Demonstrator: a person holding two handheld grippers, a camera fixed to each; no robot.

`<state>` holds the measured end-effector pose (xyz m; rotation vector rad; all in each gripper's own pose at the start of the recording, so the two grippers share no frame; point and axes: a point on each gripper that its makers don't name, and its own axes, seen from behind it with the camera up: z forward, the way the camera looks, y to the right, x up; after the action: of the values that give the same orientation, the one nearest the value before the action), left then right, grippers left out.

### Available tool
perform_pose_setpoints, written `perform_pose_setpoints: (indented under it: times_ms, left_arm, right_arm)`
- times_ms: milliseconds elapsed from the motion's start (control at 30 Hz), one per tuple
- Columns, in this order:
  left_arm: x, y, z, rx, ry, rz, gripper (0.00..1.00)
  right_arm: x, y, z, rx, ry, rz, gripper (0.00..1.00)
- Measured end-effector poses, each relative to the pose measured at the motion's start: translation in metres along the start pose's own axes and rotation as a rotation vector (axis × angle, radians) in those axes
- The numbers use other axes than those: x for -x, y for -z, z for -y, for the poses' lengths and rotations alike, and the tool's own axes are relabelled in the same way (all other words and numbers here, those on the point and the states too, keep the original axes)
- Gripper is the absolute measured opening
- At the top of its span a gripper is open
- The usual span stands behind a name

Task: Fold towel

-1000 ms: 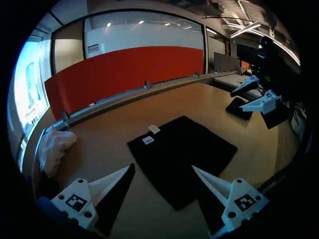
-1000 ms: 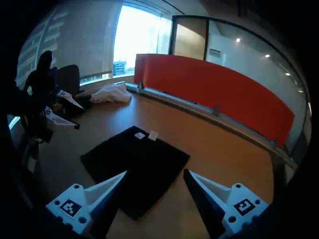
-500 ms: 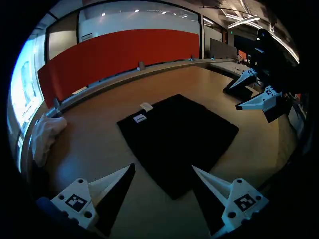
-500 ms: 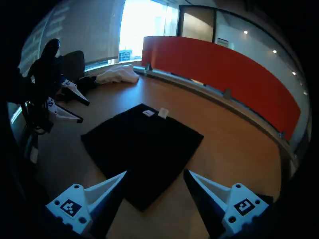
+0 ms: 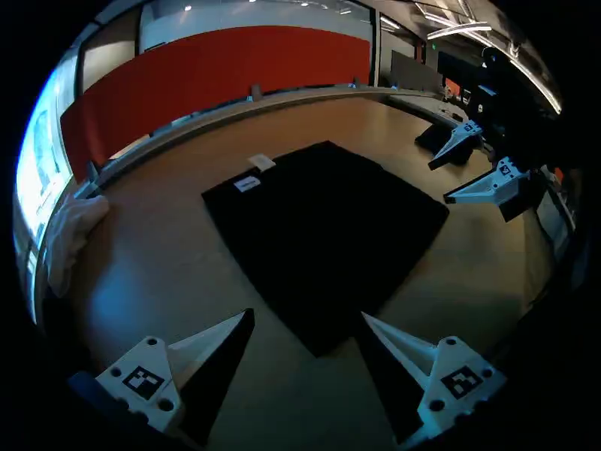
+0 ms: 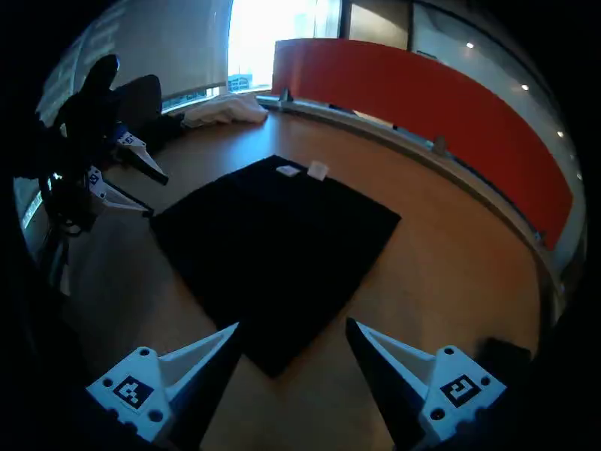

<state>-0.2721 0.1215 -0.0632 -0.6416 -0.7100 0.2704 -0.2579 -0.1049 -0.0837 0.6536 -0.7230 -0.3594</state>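
A black towel (image 5: 323, 225) lies flat on the wooden table, with two small white tags at its far edge (image 5: 247, 183). In the left gripper view my left gripper (image 5: 304, 331) is open, hovering just above the towel's near corner. The right gripper view gives the same towel (image 6: 270, 248) from the opposite side, my right gripper (image 6: 293, 338) open over its near corner. Each view also catches the other gripper farther off: the right gripper (image 5: 481, 169) and the left gripper (image 6: 128, 177), both open.
A crumpled white cloth (image 5: 67, 233) lies at the table's far left, near the window; it appears as the white cloth (image 6: 225, 111) in the right gripper view. A red partition (image 5: 218, 75) runs along the table's back edge. A person's dark figure (image 6: 83, 128) holds the far gripper.
Both grippers have dropped lower and tilted down toward the towel's near corners; the towel now looms larger in both views. The towel itself has not moved.
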Motion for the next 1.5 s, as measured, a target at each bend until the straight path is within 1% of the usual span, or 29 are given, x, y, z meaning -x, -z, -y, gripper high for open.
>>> perform_pose_setpoints:
  times_ms: [167, 367, 500, 667, 867, 1033, 1267, 1333, 1500]
  left_arm:
    - [0.013, -0.005, -0.005, 0.009, 0.008, 0.033, 0.94]
    - [0.023, -0.011, -0.007, 0.008, 0.004, 0.066, 0.94]
    - [0.027, -0.012, -0.01, 0.013, -0.004, 0.078, 0.94]
    - [0.031, -0.014, -0.015, 0.023, -0.004, 0.091, 0.94]
    - [0.031, -0.014, -0.015, 0.027, -0.001, 0.092, 0.94]
    - [0.032, -0.015, -0.016, 0.027, -0.01, 0.096, 0.94]
    - [0.032, -0.015, -0.016, 0.025, -0.009, 0.102, 0.91]
    - [0.032, -0.014, -0.016, 0.026, -0.009, 0.102, 0.9]
    - [0.031, -0.014, -0.018, 0.023, -0.005, 0.103, 0.8]
  right_arm:
    - [0.014, -0.004, 0.003, -0.007, 0.008, 0.028, 1.0]
    - [0.024, -0.007, 0.007, -0.023, 0.013, 0.051, 0.98]
    - [0.03, -0.008, 0.012, -0.045, 0.01, 0.067, 0.95]
    - [0.036, -0.008, 0.015, -0.055, 0.012, 0.078, 0.94]
    - [0.037, -0.009, 0.016, -0.06, 0.02, 0.079, 0.92]
    - [0.038, -0.011, 0.017, -0.065, 0.018, 0.081, 0.85]
    - [0.04, -0.011, 0.024, -0.087, 0.005, 0.081, 0.65]
    - [0.04, -0.011, 0.025, -0.087, -0.005, 0.079, 0.63]
    - [0.039, -0.011, 0.024, -0.08, -0.019, 0.074, 0.55]
